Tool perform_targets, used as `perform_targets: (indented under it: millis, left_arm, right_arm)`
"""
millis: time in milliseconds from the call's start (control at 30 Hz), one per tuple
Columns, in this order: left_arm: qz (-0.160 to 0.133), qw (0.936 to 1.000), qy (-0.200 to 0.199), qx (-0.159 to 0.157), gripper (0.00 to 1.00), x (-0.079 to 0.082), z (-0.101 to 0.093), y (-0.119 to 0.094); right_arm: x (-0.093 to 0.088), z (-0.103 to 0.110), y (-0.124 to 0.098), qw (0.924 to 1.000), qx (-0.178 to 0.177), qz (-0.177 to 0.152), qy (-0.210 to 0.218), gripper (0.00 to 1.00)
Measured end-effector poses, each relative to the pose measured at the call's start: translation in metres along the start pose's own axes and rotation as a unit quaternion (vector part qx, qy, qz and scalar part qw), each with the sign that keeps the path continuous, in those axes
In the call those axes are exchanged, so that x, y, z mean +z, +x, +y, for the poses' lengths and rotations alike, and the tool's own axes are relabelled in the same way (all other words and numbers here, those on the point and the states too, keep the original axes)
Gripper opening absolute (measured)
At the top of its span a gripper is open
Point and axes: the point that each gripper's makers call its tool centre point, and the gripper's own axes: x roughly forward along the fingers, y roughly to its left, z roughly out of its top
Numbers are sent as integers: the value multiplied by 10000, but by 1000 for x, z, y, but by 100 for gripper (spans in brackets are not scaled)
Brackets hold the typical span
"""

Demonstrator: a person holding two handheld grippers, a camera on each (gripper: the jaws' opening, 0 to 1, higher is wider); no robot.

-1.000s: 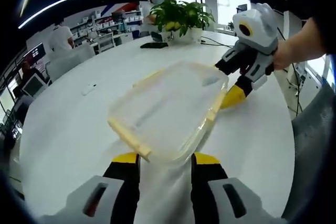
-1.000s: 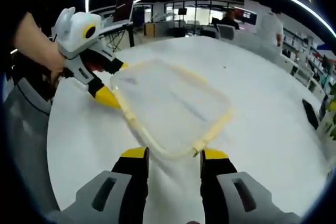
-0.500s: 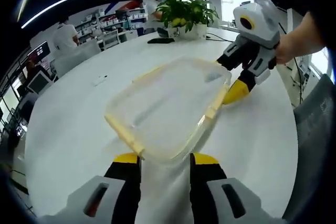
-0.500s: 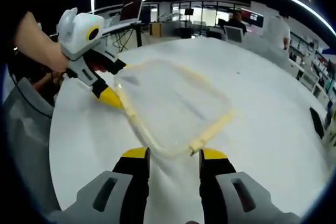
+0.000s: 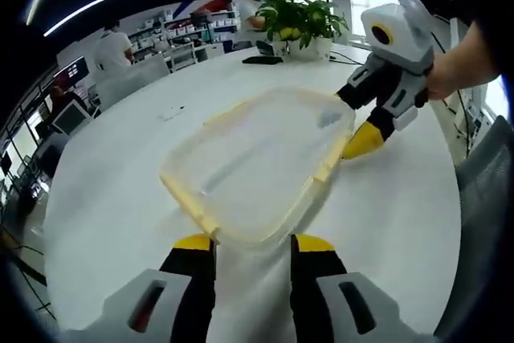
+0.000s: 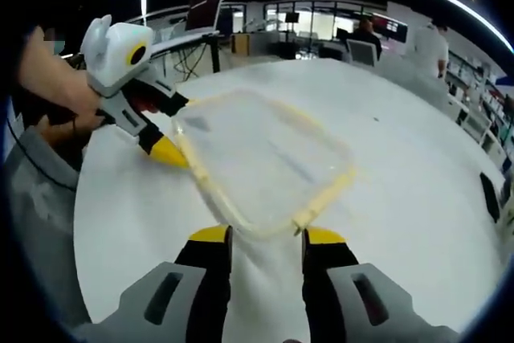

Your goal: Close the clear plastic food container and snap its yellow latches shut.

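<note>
**Both grippers at the container, latches not yet snapped**

I have the clear container (image 5: 257,166) lying on the white tabletop (image 5: 104,198), lid apparently on, with pale yellow latches along its edges. My left gripper (image 5: 250,248) is parted, its two yellow-tipped jaws straddling the near corner of the container without clamping anything that I can make out. In the right gripper view, my right gripper (image 6: 259,240) is likewise spread, jaws either side of the opposite near corner, holding nothing.

In the left gripper view the right gripper's yellow tip sits against the far right edge by a latch (image 5: 328,165); whether it is pressing or just touching I cannot tell. Another latch (image 5: 191,205) runs along the left edge.

My worry is slip. The container looks light and the tabletop smooth, so a sideways push on a latch could slide the whole thing instead of snapping it. If the lid is not fully seated, a latch may ride over the rim and fail to catch. A phone (image 5: 263,59) and potted plant (image 5: 301,26) lie well apart.
</note>
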Motion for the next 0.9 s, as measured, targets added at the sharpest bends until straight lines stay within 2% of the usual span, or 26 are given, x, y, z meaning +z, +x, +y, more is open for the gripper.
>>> perform_targets:
  millis: [300, 467, 800, 900]
  left_arm:
    - [-44, 9994, -330, 98, 27, -2, 1, -2]
    - [-49, 9982, -566, 193, 30, -3, 0, -8]
    - [-81, 9922, -1126, 532, 35, -10, -12, -50]
    - [-179, 9902, -1238, 622, 35, -8, -17, -64]
  right_arm:
    - [0, 1, -4, 10000, 26, 16, 66, 27]
    - [4, 1, -13, 9996, -39, -76, 287, 31]
    - [4, 7, -51, 9971, -317, -314, 621, 33]
    - [6, 9, -63, 9963, -378, -399, 659, 34]
